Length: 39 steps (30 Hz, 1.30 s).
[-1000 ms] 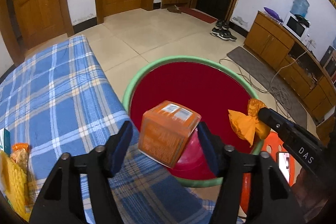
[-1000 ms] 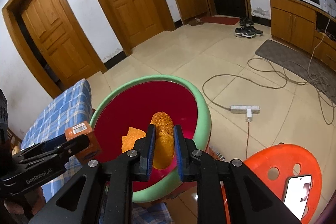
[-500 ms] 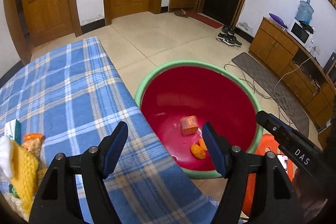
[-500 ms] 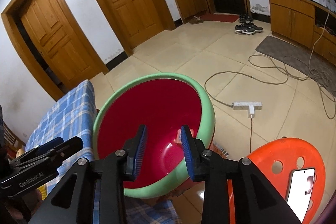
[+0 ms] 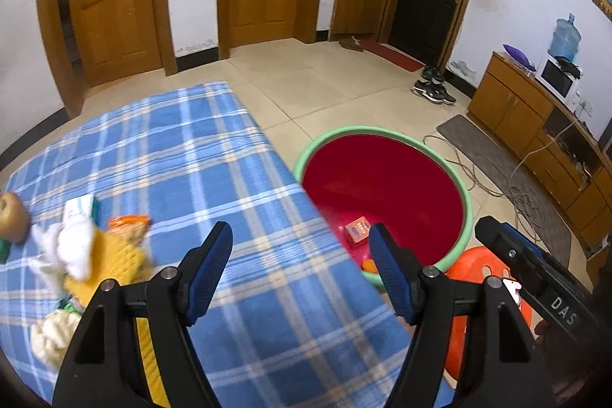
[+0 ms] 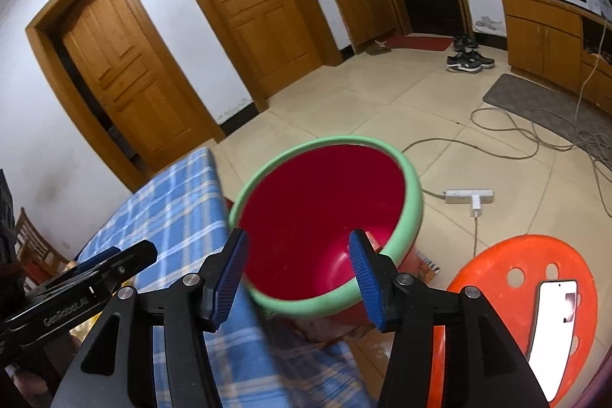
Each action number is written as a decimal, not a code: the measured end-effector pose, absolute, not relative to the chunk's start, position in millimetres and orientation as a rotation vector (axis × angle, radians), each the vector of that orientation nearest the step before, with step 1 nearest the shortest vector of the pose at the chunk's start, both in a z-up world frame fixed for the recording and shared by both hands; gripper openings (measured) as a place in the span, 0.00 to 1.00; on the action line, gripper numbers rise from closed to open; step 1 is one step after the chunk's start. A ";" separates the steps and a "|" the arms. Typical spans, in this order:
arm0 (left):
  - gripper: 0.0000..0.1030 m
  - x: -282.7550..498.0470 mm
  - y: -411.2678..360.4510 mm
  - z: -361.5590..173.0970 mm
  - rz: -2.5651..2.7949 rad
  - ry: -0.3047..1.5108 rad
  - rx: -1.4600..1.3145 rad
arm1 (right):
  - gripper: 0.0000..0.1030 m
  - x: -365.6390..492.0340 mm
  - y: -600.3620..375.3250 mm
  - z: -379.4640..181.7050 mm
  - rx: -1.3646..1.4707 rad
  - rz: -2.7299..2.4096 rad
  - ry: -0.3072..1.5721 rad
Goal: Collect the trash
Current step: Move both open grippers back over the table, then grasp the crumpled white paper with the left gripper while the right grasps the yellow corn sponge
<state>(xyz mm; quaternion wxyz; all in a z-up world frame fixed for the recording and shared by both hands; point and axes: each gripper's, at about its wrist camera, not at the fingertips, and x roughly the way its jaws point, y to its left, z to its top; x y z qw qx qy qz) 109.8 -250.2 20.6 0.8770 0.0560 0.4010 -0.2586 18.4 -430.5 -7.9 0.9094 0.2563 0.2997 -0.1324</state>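
An orange box (image 5: 357, 229) and an orange scrap (image 5: 369, 265) lie inside the red basin (image 5: 432, 155), just beside the checked desk (image 5: 199, 155). Near the basin, the left gripper (image 5: 300, 268) hangs over the desk edge, jaws spread and empty. The right gripper (image 6: 296, 272) hovers above the basin's near rim, its empty jaws opening.

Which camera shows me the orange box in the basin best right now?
The left wrist view: the orange box lies in plain sight on the red basin's floor, just beyond the open left gripper. The right wrist view shows the basin but not the box; the near wall hides the bottom.
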 end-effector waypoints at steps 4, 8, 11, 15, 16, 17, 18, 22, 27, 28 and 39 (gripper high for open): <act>0.71 102.2 -228.9 28.5 -0.511 0.821 0.102 | 0.56 15.1 -413.2 -1.1 0.524 -0.243 0.611; 0.72 96.5 -204.5 34.5 -0.471 0.805 0.089 | 0.58 13.7 -396.9 3.1 0.507 -0.214 0.612; 0.73 93.5 -185.0 36.5 -0.439 0.799 0.073 | 0.60 13.2 -384.2 5.4 0.503 -0.184 0.616; 0.73 89.7 -160.1 37.0 -0.397 0.800 0.055 | 0.61 13.8 -365.7 6.8 0.489 -0.148 0.623; 0.73 87.8 -156.4 36.4 -0.390 0.800 0.053 | 0.61 14.4 -361.4 7.4 0.485 -0.142 0.625; 0.73 86.3 -148.4 36.0 -0.376 0.800 0.049 | 0.61 14.5 -358.0 7.5 0.482 -0.137 0.626; 0.73 84.8 -144.1 35.4 -0.369 0.800 0.048 | 0.61 15.3 -352.6 7.6 0.476 -0.128 0.632; 0.73 80.5 -120.8 34.1 -0.323 0.805 0.039 | 0.62 17.4 -336.7 7.5 0.452 -0.102 0.651; 0.73 77.6 -93.0 30.1 -0.265 0.812 0.029 | 0.62 19.9 -315.9 8.2 0.434 -0.071 0.666; 0.73 77.4 -87.5 28.8 -0.256 0.812 0.027 | 0.62 20.8 -313.2 8.1 0.431 -0.068 0.669; 0.73 72.5 -41.6 2.9 -0.185 0.835 0.015 | 0.65 28.3 -274.0 -0.1 0.375 -0.015 0.727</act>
